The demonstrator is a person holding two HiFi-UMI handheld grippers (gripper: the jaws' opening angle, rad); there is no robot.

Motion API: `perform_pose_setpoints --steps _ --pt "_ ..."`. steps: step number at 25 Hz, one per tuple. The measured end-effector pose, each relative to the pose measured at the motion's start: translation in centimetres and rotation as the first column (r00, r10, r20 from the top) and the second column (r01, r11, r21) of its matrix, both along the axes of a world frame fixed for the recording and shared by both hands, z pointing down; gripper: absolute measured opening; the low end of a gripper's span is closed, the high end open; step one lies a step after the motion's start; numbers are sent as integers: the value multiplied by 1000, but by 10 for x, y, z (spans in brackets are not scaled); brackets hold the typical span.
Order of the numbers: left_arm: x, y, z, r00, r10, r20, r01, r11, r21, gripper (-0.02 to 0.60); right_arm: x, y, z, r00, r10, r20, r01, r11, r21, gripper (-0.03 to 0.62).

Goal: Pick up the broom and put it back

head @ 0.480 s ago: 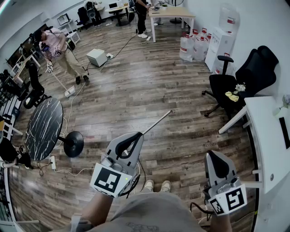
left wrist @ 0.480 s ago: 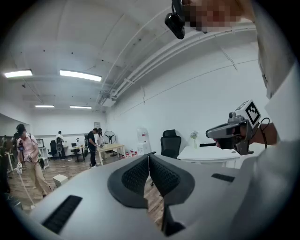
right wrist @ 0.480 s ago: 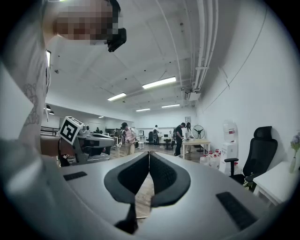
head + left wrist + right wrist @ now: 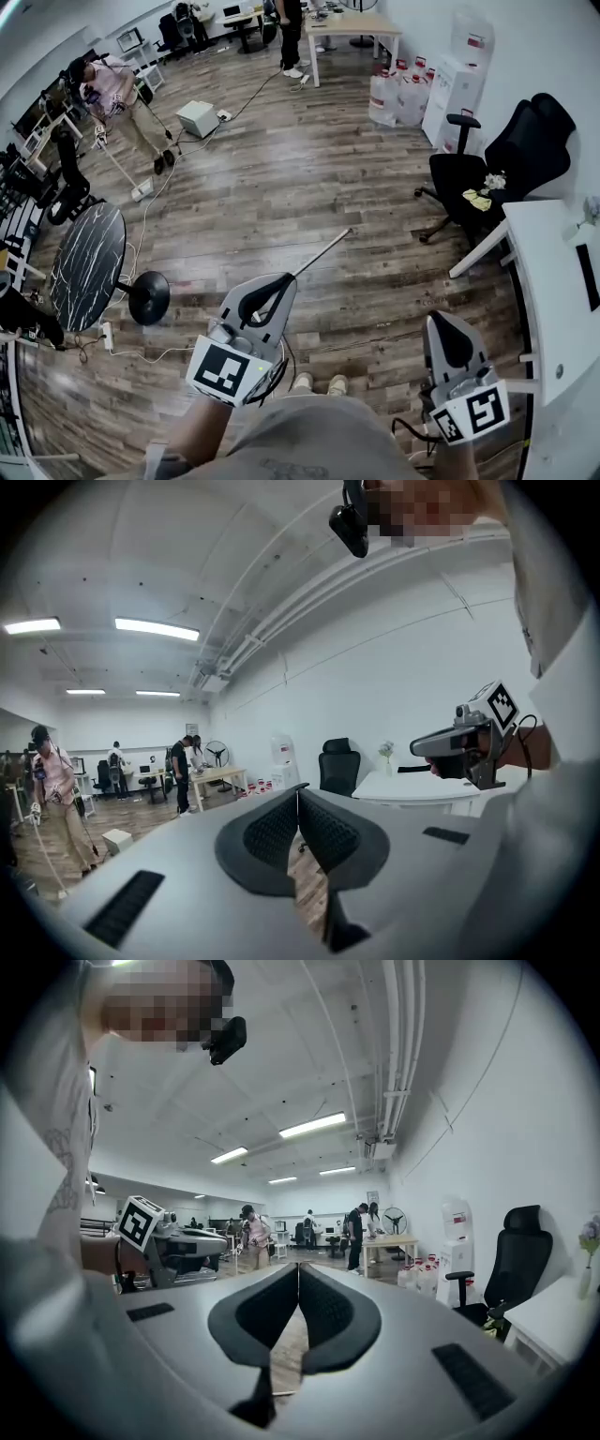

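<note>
A thin pale pole, the broom's handle point(image 4: 326, 250), runs slanting over the wooden floor ahead of the person's shoes. Its near end is hidden behind my left gripper point(image 4: 284, 279), and the broom's head is not in view. That gripper is held about level over the pole, its jaws shut, and its own view point(image 4: 298, 789) shows nothing between the pads. My right gripper point(image 4: 441, 321) hangs to the right, apart from the pole, also shut and empty point(image 4: 298, 1267). Each gripper shows in the other's view, the right point(image 4: 419, 749) and the left point(image 4: 223, 1238).
A round black marble table point(image 4: 86, 267) and a black round base point(image 4: 150, 297) stand at left, with cables and a power strip point(image 4: 108, 336). A black office chair point(image 4: 469, 178) and a white desk point(image 4: 553, 281) are at right. A person point(image 4: 112, 94) stands at far left.
The head view has shifted very slightly. Both grippers and the pole stay where they were.
</note>
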State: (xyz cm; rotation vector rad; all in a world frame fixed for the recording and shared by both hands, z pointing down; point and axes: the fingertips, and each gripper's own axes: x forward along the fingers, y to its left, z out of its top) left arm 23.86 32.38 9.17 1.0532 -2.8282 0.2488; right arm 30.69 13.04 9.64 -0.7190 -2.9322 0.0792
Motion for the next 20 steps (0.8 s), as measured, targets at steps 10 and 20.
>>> perform_pose_setpoints --steps 10,20 --pt "-29 3 8 995 -98 -30 98 995 -13 152 -10 -25 13 1000 -28 -3 28 1000 4 31" --pt "-91 -4 43 997 -75 -36 73 996 -43 170 -66 -26 46 999 -19 -39 20 1000 18 31"
